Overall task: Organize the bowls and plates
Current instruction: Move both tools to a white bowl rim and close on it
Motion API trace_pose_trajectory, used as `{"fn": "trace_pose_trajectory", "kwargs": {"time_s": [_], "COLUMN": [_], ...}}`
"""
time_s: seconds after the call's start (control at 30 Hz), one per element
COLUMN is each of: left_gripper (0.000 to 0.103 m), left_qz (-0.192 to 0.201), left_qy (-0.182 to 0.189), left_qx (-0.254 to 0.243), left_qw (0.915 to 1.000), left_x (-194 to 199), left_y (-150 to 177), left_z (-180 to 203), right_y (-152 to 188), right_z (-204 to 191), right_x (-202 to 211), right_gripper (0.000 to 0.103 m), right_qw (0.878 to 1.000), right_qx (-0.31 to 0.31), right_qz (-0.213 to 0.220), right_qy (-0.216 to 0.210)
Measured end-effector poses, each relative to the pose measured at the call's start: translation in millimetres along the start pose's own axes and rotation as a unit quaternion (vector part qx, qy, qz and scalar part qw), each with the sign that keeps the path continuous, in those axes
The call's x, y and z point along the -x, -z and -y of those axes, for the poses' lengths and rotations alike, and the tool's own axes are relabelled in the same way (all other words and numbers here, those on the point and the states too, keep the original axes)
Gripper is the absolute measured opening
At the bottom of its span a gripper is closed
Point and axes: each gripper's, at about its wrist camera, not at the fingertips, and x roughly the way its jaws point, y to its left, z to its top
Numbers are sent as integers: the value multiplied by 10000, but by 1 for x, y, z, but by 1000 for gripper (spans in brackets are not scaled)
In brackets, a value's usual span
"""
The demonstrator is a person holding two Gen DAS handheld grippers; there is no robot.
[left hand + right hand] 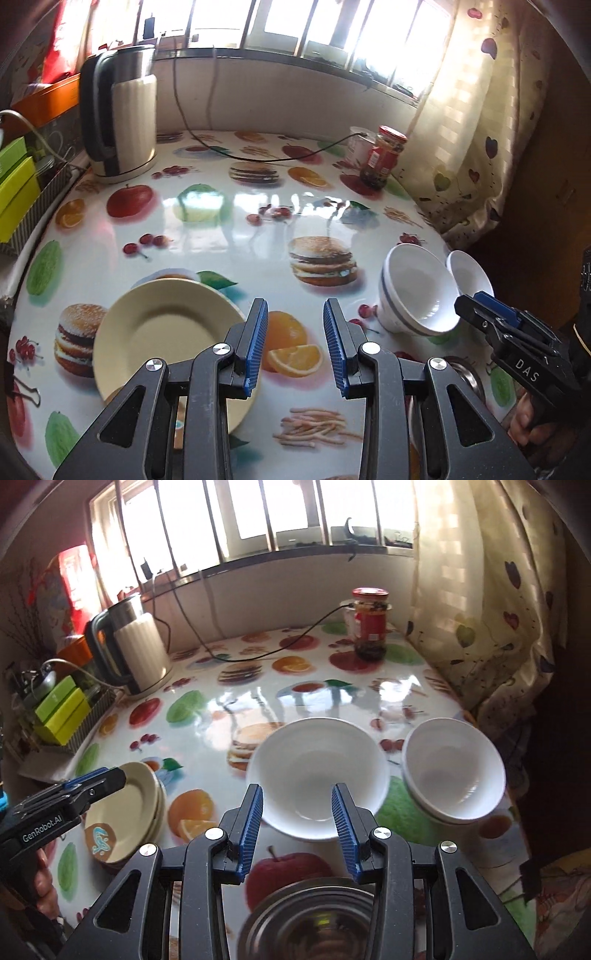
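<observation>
We hover both grippers with fingers spread and empty; the right gripper [297,830] faces the large white bowl [317,775] at twelve o'clock, probably to nest it with the small bowl [454,771].

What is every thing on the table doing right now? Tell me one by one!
left gripper: open, holding nothing
right gripper: open, holding nothing
cream plates: stacked, lying flat
big white bowl: upright, empty
small white bowls: nested, upright, top one empty
steel bowl: upright, near edge
kettle: upright, lid shut
jar: upright, red lid on
</observation>
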Motion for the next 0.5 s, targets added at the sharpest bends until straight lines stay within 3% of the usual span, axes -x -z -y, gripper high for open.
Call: {"fn": "trace_pose_trajectory", "kwargs": {"time_s": [0.17,0.5], "left_gripper": [32,32], "left_qz": [-57,-398], "left_qy": [144,111], "left_qx": [-195,-455], "left_qw": [9997,9981], "left_x": [-17,-55], "left_y": [-10,-15], "left_z": [32,68], "right_y": [2,3], "right_z": [36,56], "right_x": [1,-17], "right_gripper": [38,39], "right_qw": [9993,9996], "right_qx": [-253,-193], "right_qz": [28,-105], "right_qy": [263,161]}}
